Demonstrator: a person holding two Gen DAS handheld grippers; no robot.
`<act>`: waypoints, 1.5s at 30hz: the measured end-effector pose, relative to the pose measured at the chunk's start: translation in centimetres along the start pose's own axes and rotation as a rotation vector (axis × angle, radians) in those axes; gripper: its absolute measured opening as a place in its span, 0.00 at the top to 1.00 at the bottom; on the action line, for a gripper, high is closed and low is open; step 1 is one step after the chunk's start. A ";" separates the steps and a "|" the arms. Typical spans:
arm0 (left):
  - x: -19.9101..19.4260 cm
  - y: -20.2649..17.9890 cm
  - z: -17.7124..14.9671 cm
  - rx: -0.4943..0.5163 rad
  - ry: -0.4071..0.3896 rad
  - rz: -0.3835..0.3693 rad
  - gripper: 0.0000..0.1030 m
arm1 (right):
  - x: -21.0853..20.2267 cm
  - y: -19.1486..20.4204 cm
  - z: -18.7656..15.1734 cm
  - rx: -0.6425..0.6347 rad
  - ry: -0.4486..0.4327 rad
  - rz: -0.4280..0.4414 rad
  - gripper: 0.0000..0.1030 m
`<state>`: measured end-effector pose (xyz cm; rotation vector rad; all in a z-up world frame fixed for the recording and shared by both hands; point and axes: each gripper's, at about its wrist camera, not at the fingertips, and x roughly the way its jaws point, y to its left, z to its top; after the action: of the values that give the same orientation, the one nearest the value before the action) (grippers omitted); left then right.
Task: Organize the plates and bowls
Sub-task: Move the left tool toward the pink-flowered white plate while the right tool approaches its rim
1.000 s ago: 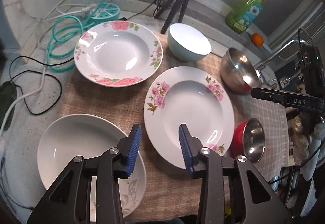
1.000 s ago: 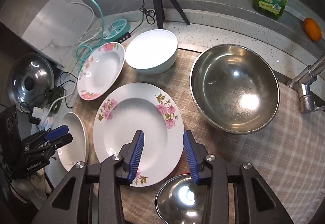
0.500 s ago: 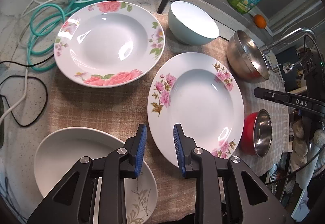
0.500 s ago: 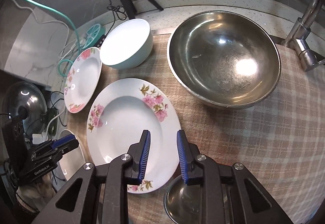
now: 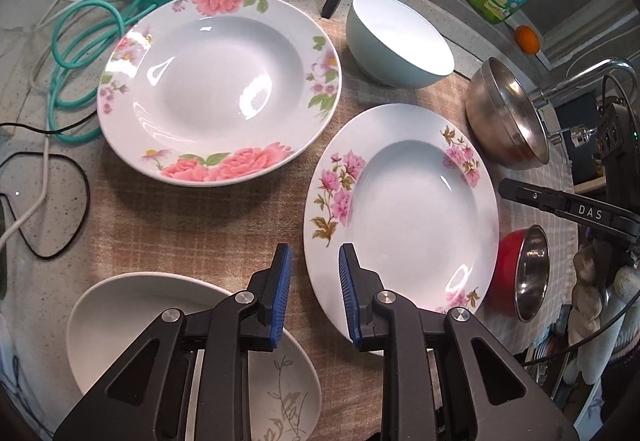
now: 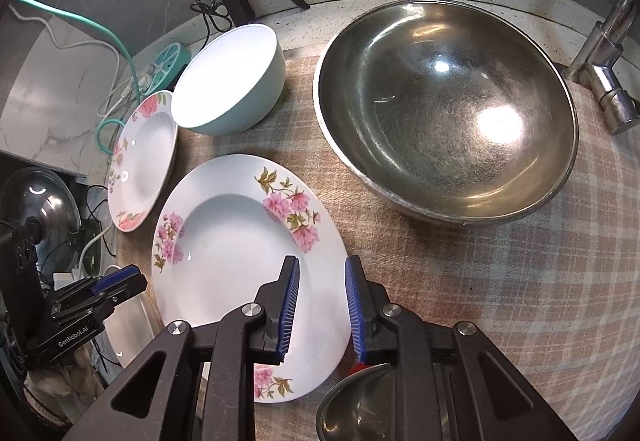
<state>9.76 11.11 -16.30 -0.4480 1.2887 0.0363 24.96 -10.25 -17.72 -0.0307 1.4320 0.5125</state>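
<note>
— Starting with the biggest piece, we have the steel mixing bowl [image 6: 446,109] at about one o'clock from our right tongs [image 6: 322,305]. How do we expect it to handle?

— Stiff and light for its bulk, we judge, but slick; its thin rolled rim is the only place the tongs could bite. Next in size are the rose plate [image 5: 219,87] at eleven o'clock from our left tongs [image 5: 315,291] and the pink-blossom plate [image 5: 401,219] at one o'clock, both flat on the checked cloth [image 5: 192,225] over the counter.

— And those?

— Glazed ceramic: heavier, brittle, slippery. We would pinch the broad flat rim, not the well, and lift level so nothing slides out.

— Where do our tongs stand?

— Both pairs are parted and hold nothing. The right pair hovers over the near rim of the pink-blossom plate; whether a pad touches it we cannot tell. The left pair hangs between that plate and the white bowl [image 5: 180,337] at seven o'clock.

— Smaller things?

— The teal bowl [image 5: 398,41] at twelve o'clock, thick-walled and best taken by its lip, then the small red bowl [image 5: 522,273] at three o'clock, light and easily tipped.
</note>
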 end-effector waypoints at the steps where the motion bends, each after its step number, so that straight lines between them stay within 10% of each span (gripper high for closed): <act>1: 0.1 0.1 0.1 -0.006 0.000 0.001 0.78 | 0.0 0.0 0.0 0.002 0.001 0.000 0.80; 45: 1.8 1.0 0.5 -0.069 0.040 -0.073 0.86 | 2.4 -0.4 0.5 0.036 0.056 0.003 0.81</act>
<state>10.49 11.78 -18.18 -0.5569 1.3122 0.0108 25.72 -9.67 -20.00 -0.0138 1.4959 0.4917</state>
